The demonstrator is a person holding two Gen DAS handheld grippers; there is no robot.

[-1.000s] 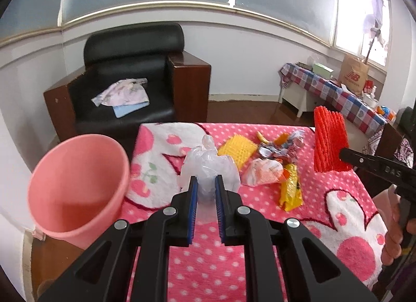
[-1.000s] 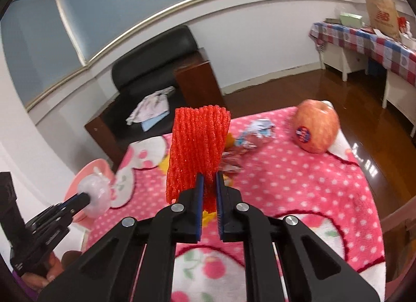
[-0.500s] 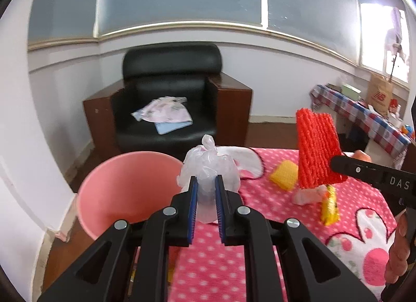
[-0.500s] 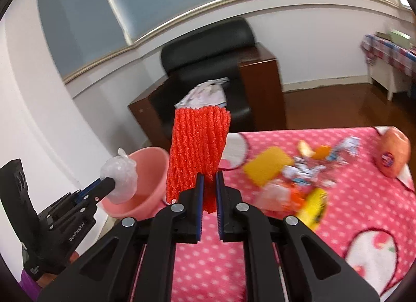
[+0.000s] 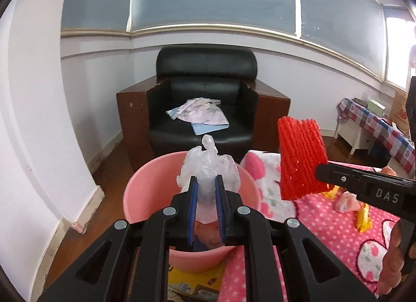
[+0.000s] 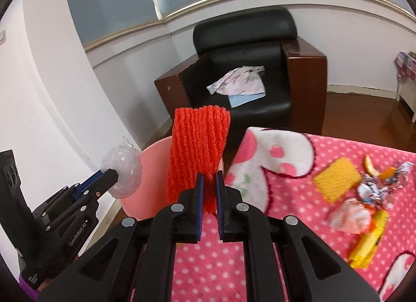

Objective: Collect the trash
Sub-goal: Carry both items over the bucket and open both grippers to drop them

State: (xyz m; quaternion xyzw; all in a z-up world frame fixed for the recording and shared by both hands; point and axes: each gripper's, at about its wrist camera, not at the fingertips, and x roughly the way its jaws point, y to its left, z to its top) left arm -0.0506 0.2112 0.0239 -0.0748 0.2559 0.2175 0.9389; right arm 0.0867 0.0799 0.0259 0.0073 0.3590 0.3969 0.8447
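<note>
Clear plastic bag (image 5: 208,169), knotted on top, is pinched between the blue pads of the left gripper (image 5: 206,198), jaws narrow on it. It hangs over the open mouth of the pink bin (image 5: 140,192), w/ the bin rim just past the fingertips. Something brownish sits in the bin btm, can't tell what.

Red foam net (image 6: 197,151) is clamped in the right gripper (image 6: 208,192), jaws also narrow, net standing up from the pads. In the left wrist view it's just right of the bag, above the table edge, apart from the bin.

Bin stands on the floor, tight against the near-left corner of the table w/ the pink dotted cloth (image 6: 299,257). White wall (image 5: 39,146) is close on the bin's left; a strip of wood floor runs between. Black armchair (image 5: 205,109) behind the bin, cloth items on its seat; open floor to its right.

Still on the cloth, well right of the bin: yellow foam piece (image 6: 338,179), crumpled wrappers (image 6: 374,190), yellow packet (image 6: 369,242).

Writing: "DAS" on the right gripper's side in the left view; "GenRobot.AI" on the left gripper's body in the right view.
</note>
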